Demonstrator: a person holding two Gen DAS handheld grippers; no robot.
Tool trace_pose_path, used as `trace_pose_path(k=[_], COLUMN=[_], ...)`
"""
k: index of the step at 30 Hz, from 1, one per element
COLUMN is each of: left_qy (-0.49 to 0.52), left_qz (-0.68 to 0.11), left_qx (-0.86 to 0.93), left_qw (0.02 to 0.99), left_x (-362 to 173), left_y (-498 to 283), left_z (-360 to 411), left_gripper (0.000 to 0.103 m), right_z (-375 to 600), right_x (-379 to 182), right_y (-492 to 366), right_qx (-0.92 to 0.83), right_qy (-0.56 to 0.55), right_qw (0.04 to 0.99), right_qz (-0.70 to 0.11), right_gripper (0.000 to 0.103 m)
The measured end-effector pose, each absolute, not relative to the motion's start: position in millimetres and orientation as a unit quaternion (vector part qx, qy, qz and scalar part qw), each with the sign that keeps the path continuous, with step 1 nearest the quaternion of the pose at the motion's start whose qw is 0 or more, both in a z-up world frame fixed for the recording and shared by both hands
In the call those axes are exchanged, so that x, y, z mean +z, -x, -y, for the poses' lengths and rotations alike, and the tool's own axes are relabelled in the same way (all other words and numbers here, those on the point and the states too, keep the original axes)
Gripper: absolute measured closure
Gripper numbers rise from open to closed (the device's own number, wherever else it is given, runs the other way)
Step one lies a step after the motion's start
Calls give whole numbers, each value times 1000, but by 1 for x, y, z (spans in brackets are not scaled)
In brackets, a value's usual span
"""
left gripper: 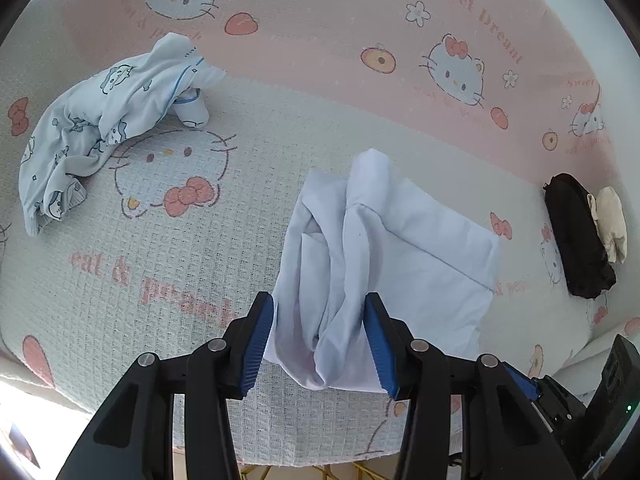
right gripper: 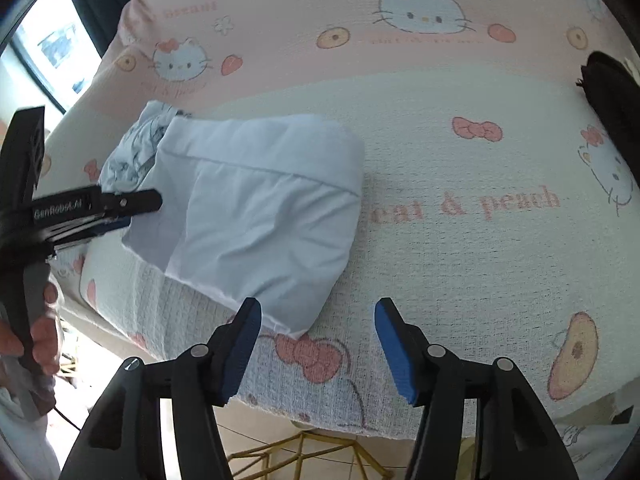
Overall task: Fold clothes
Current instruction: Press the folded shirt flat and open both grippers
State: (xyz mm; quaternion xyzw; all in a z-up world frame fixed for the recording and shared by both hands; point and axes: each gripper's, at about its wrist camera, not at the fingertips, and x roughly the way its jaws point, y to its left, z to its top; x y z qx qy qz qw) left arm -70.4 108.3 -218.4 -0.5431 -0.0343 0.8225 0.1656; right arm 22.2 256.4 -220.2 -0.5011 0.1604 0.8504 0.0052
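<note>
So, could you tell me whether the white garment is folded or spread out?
Folded: the white garment lies doubled into a compact layered rectangle.

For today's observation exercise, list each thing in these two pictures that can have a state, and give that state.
White garment: partly folded, near end bunched.
Left claw: shut on white garment.
Right claw: open, empty, over the blanket.
Printed pale blue garment: crumpled, unfolded.
Black garment: folded, lying flat.
Cream garment: bundled beside the black one.

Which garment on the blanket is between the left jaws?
The plain white garment, bunched between the left gripper jaws. The cartoon-printed pale blue one lies crumpled far off; the black one sits at the edge.
</note>
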Motion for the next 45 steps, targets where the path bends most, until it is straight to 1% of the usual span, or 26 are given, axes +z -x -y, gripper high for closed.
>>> trace_pose_path(k=[3,5,7,9,16,17,19,20,23,25,26,33,36,39,40,41,42,43,45], left_qy=[526,520,525,532,547,548,549,549,545,544,541,541,540,543,539,534,530,525,517], left_qz=[0,-9,4,20,62,61,60,56,14,2,1,2,38,113,120,125,130,135,116], left_qx=[836,839,836,831,818,818,816,817,823,824,825,827,825,809,811,813,815,817,826], left_qw=[158,159,161,162,165,165,169,169,160,162,161,150,162,195,195,195,195,195,192], left_x=[-221,-224,-227,-230,-235,-235,-236,-236,-241,-244,-245,-248,-235,-222,-217,-213,-208,-203,-199], left_y=[66,66,68,71,75,75,74,73,69,67,67,70,71,75,74,74,73,73,73], left_z=[-110,-111,-108,-104,-97,-98,-100,-102,-108,-111,-111,-110,-105,-94,-92,-91,-91,-90,-93], left_gripper=[61,61,61,61,61,61,61,61,60,60,58,58,58,58,58,58,57,57,57], right_z=[-239,-227,-217,-210,-210,-209,-208,-209,-216,-219,-219,-213,-215,-223,-225,-227,-229,-233,-242], right_x=[-226,-230,-236,-238,-231,-231,-233,-234,-234,-235,-236,-240,-230,-211,-203,-196,-188,-182,-171], right_y=[-22,-19,-14,-9,1,1,3,2,-3,-6,-7,-8,-14,-24,-28,-31,-34,-36,-38], right_qx=[856,859,862,868,889,889,883,880,875,873,871,864,876,891,896,901,906,911,919], right_qy=[504,505,506,495,449,446,452,455,462,465,466,471,461,449,441,431,420,409,389], right_qw=[-5,-4,12,31,92,100,119,126,138,142,145,158,130,63,51,49,46,43,39], right_qz=[-117,-81,-30,1,16,25,41,41,31,41,49,80,61,6,-6,-13,-18,-25,-43], right_gripper=[44,44,44,44,46,48,74,75,75,75,75,75,75,73,66,61,53,49,48])
